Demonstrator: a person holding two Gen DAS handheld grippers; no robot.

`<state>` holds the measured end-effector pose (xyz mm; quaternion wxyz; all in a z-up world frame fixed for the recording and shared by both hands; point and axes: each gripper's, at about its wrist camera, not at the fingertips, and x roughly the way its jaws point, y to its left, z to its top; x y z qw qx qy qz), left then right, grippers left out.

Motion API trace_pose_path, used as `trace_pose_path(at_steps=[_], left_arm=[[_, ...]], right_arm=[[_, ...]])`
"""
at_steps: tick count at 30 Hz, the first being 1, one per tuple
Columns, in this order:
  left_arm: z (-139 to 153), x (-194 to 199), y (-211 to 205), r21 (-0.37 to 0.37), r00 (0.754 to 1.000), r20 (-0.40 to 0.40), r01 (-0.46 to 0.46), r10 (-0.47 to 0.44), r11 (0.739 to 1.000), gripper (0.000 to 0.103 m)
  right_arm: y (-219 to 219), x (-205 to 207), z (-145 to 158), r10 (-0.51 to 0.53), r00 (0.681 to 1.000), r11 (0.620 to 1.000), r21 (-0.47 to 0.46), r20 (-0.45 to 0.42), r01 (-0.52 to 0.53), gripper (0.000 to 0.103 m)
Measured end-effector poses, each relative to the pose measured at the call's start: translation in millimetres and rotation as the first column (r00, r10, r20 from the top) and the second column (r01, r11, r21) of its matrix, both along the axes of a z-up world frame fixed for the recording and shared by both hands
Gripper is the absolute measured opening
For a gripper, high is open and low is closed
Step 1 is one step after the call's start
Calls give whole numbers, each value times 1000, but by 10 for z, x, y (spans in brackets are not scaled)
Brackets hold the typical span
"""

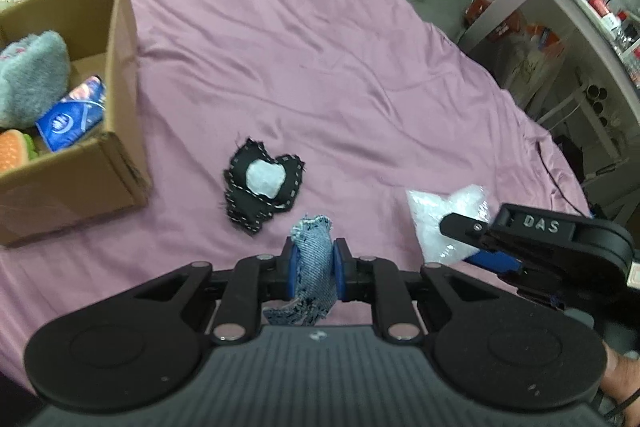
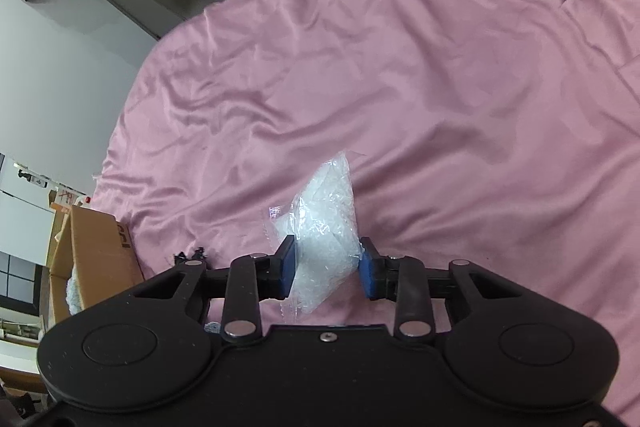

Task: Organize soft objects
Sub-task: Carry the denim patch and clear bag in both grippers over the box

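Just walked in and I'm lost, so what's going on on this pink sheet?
A person is tidying soft things with two handheld grippers. The left gripper is clamped on a scrap of denim, and the right gripper is pinching a clear plastic bag of white bits. A black fabric patch lies loose on the pink sheet. The cardboard box to the left already holds a grey plush, a blue packet and a burger toy.

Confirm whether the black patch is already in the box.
No, the black patch lies on the pink sheet, right of the box.
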<state>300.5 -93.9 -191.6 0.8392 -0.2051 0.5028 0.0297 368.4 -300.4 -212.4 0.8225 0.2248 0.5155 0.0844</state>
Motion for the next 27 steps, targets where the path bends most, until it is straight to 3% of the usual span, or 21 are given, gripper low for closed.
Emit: trace_pose_path(at_steps=[14,27], left_arm=[[510,-128,452,-30,996,85,-10,13,999,17],[713,-126,1028,-35,991,121,-50,53,998,17]], right_arm=[[212,-393,633,20,993,1000,10,118,-21,31],[711,-448,901,7,991,1000,10,131,-9,32]])
